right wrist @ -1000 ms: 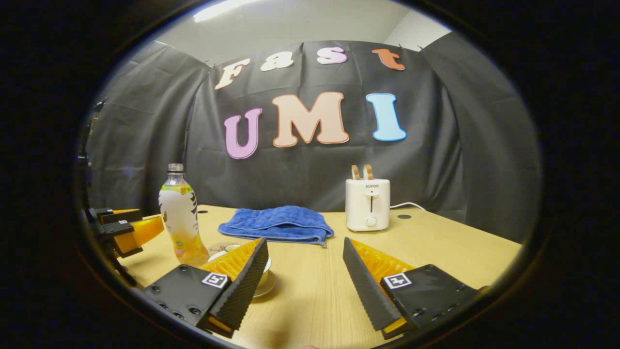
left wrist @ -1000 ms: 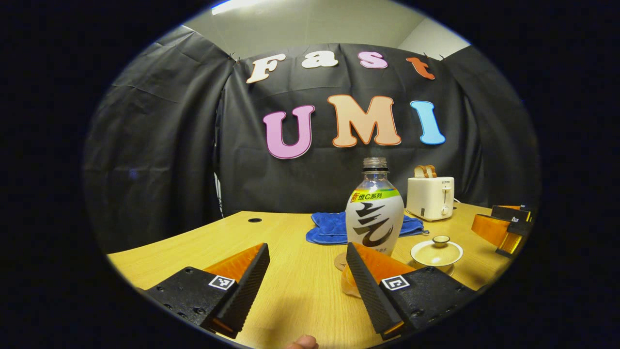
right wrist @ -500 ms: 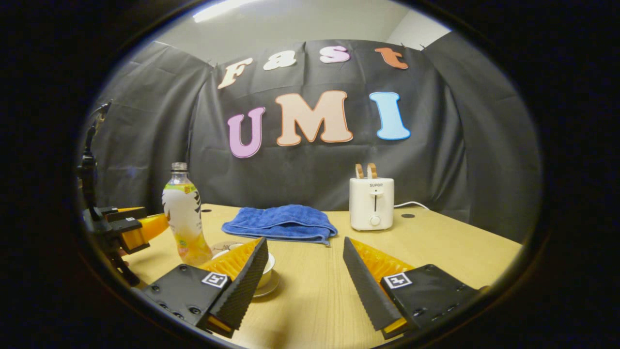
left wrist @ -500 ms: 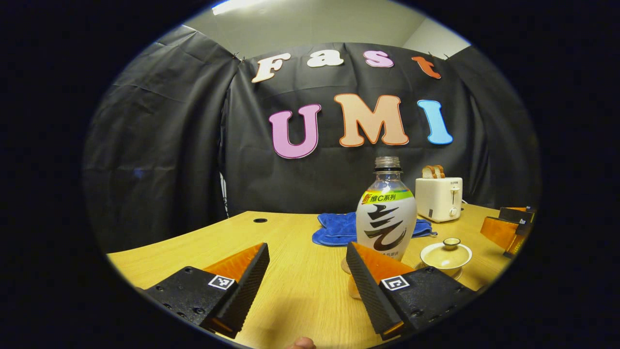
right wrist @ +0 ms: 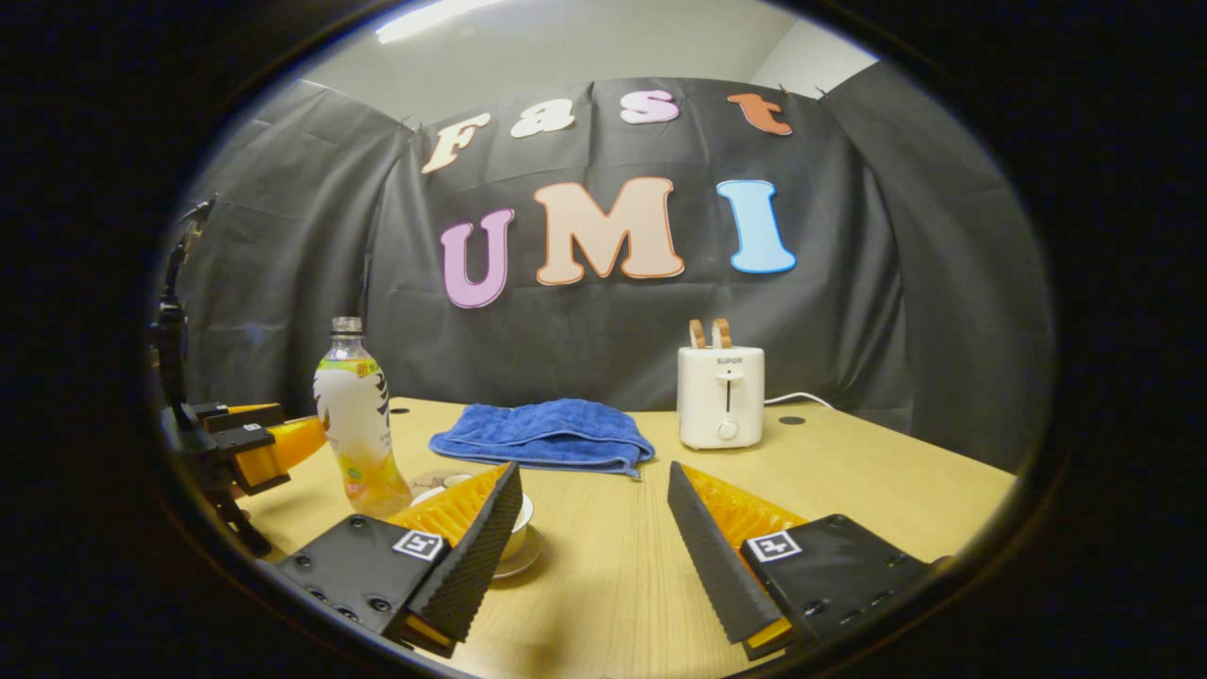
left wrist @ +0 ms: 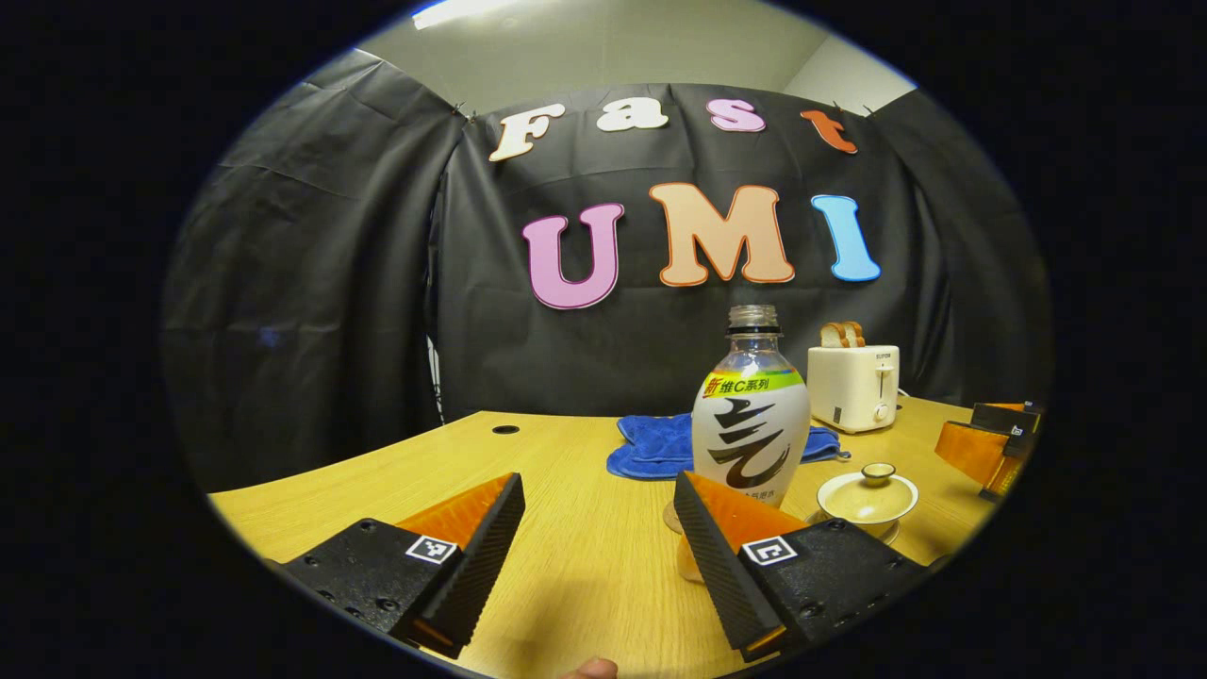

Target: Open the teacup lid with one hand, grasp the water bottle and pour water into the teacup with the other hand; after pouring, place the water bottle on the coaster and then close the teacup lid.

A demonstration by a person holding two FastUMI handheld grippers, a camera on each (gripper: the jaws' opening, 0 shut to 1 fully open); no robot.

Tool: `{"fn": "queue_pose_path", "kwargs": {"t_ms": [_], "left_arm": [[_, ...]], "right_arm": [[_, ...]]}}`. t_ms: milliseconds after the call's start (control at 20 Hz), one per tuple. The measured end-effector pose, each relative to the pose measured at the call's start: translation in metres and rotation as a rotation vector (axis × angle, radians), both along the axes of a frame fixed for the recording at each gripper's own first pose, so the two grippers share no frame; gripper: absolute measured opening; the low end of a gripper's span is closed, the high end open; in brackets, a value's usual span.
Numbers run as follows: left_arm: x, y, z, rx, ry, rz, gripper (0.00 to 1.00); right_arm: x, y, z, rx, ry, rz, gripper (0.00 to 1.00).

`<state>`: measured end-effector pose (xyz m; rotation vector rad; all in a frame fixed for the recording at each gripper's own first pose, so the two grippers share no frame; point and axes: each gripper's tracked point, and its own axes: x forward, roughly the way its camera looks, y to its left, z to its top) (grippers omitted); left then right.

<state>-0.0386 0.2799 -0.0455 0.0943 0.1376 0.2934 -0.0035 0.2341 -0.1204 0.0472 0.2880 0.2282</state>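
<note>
The surface (right wrist: 849, 481) is pale wood grain with a soft sheen. The water bottle (left wrist: 752, 415) is clear, glossy plastic under a printed wrap. The teacup lid (left wrist: 868, 492) looks like glazed ceramic. The blue towel (right wrist: 542, 434) is fluffy, matt cloth. The toaster (right wrist: 720, 407) is smooth white plastic.

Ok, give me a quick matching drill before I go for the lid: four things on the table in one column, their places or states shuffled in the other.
Things:
1. water bottle
2. teacup lid
3. blue towel
4. toaster

States:
A. bread slices sticking up from its slots
B. resting on the teacup, knob up
C. upright, cap off
D. crumpled flat near the back wall

Pairs: 1-C, 2-B, 3-D, 4-A
</note>
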Motion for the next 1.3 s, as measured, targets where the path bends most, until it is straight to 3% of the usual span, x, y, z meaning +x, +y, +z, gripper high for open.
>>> {"fn": "queue_pose_path", "kwargs": {"t_ms": [200,350,450,500,600,750,800,850,1300], "left_arm": [[0.002,-0.001,0.002,-0.002,-0.008,-0.014,0.93],[0.001,-0.001,-0.001,-0.003,-0.003,-0.01,0.94],[0.001,-0.001,-0.001,-0.005,-0.002,-0.009,0.94],[0.001,-0.001,-0.001,-0.005,-0.002,-0.008,0.94],[0.001,0.0,-0.001,-0.005,-0.003,-0.006,0.94],[0.001,0.0,-0.001,-0.004,-0.003,-0.003,0.94],[0.001,0.0,-0.001,-0.004,-0.002,-0.002,0.94],[0.001,0.0,0.0,-0.004,-0.003,-0.002,0.94],[0.001,0.0,0.0,-0.003,-0.003,0.0,0.94]], "right_arm": [[-0.001,0.004,0.0,0.004,0.0,0.013,1.0],[-0.001,0.011,-0.003,-0.004,0.013,0.056,0.94],[-0.002,0.023,0.0,-0.007,0.012,0.101,0.94],[-0.001,0.029,0.005,-0.009,0.003,0.118,1.0],[0.002,0.038,0.01,-0.026,-0.008,0.147,0.94],[0.001,0.055,0.003,-0.047,0.032,0.199,1.0],[0.001,0.06,0.002,-0.048,0.043,0.213,0.94],[0.002,0.063,0.0,-0.053,0.054,0.224,1.0],[0.008,0.09,-0.016,-0.069,0.119,0.277,0.92]]}}
